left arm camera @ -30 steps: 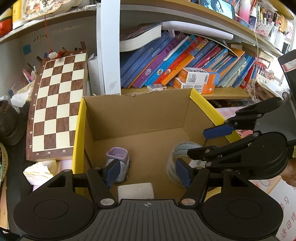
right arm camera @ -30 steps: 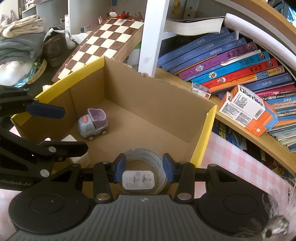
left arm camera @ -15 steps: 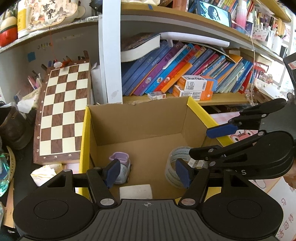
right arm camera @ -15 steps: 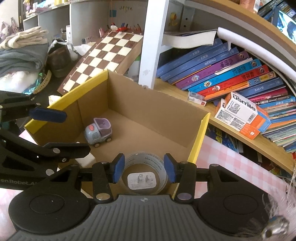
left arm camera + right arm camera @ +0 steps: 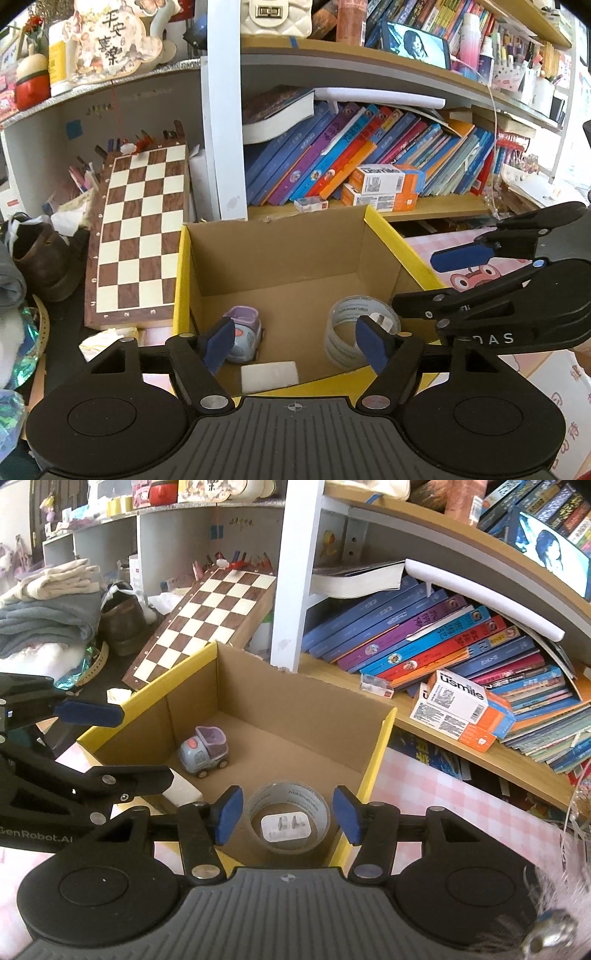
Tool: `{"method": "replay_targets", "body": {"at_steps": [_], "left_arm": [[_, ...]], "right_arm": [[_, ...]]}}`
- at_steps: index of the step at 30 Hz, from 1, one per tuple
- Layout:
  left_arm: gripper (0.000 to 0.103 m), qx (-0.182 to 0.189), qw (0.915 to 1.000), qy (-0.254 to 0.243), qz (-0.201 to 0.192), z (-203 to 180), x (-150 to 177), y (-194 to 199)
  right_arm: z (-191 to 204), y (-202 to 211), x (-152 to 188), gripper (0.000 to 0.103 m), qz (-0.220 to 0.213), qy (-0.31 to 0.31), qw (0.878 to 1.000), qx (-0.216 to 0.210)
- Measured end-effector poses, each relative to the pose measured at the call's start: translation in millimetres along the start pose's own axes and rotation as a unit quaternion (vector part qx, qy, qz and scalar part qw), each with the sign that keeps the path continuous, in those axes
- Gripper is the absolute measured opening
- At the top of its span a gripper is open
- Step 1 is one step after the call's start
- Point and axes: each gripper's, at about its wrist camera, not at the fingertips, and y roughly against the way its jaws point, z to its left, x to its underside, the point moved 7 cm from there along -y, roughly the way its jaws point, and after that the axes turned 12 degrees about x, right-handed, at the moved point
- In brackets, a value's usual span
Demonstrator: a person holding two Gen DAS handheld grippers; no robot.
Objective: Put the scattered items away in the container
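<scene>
A cardboard box with yellow rims (image 5: 399, 243) (image 5: 376, 760) stands open in front of the bookshelf. Inside lie a small grey-purple toy car (image 5: 242, 332) (image 5: 205, 747), a clear tape roll (image 5: 351, 328) (image 5: 288, 812) with a white charger plug (image 5: 284, 827) inside its ring, and a white block (image 5: 269, 373) (image 5: 183, 792). My left gripper (image 5: 295, 341) is open and empty above the box's near edge. My right gripper (image 5: 286, 816) is open and empty above the tape roll; it also shows in the left wrist view (image 5: 461, 254).
A chessboard (image 5: 136, 236) (image 5: 207, 616) leans left of the box. Slanted books (image 5: 351, 162) and orange-white cartons (image 5: 458, 709) fill the shelf behind. A white shelf post (image 5: 225, 110) stands behind the box. A brown shoe (image 5: 40, 258), folded clothes (image 5: 48, 605) and crumpled paper (image 5: 103, 339) lie left. A pink checked cloth (image 5: 443, 797) covers the table.
Both grippers have risen and drawn back from the box, so more of the shelves shows. The right gripper's jaws have widened slightly over the tape roll. The items in the box have not moved.
</scene>
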Motion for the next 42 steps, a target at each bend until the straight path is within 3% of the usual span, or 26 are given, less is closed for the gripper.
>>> {"method": "replay_targets", "body": {"at_steps": [14,22,42], "left_arm": [[0.088,-0.033,0.9994,-0.002,0.009,-11,14,14],[0.089,-0.034,0.9994,-0.002,0.010,-21,17,21],[0.090,-0.036,0.9988,0.028,0.020,-47,28,22]], "right_arm": [[-20,28,26,0.085,-0.001,-0.051,0.998,0.025],[-27,41,42,0.093,-0.001,-0.070,0.997,0.035],[-54,62,75,0.100,0.009,-0.113,0.992,0.058]]}}
